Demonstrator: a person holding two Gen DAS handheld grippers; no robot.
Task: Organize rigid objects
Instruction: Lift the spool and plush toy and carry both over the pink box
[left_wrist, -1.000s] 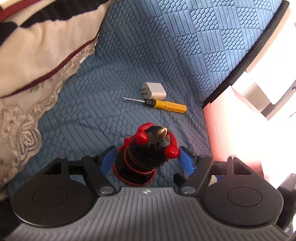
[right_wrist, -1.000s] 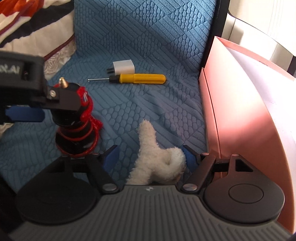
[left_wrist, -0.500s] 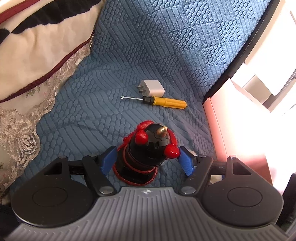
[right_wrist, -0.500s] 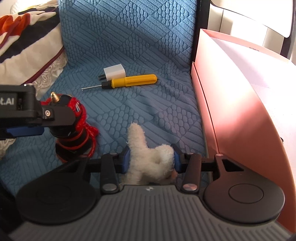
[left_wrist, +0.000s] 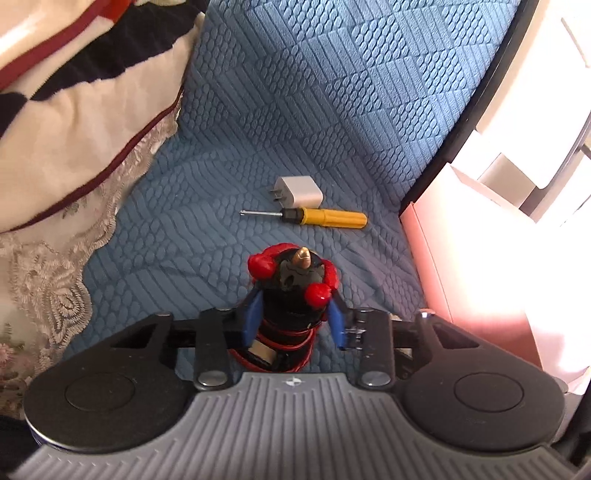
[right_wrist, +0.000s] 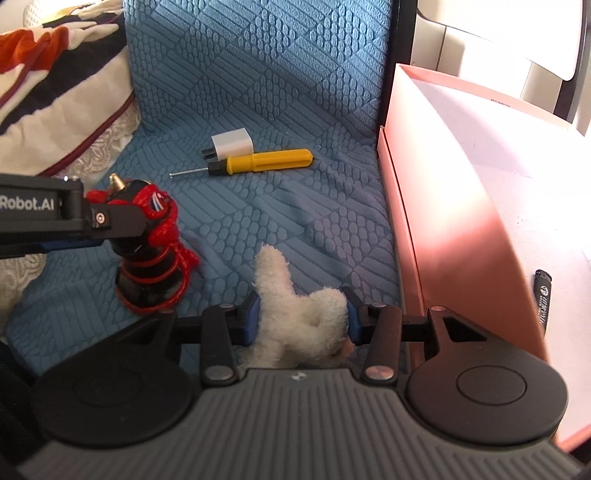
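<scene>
Blue textured sofa cover (left_wrist: 332, 110) carries everything. Left gripper (left_wrist: 293, 317) fingers clamped on black spool wound with red cord (left_wrist: 291, 291), upright. Right gripper (right_wrist: 299, 319) fingers clamped on white plush toy (right_wrist: 295, 314). White charger plug (right_wrist: 232, 147) touching yellow screwdriver (right_wrist: 266, 162) farther back. Pink box (right_wrist: 461, 221) at right edge.

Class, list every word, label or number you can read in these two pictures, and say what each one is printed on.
"Robot.AI": white letters on the side of the left gripper, seen in the right wrist view; its start is cut off by the picture's edge.
Small dark print on the pink box's far rim: too small to read.
White print on the black pen in the box: too blurred to read.
Nothing else carries text.
</scene>
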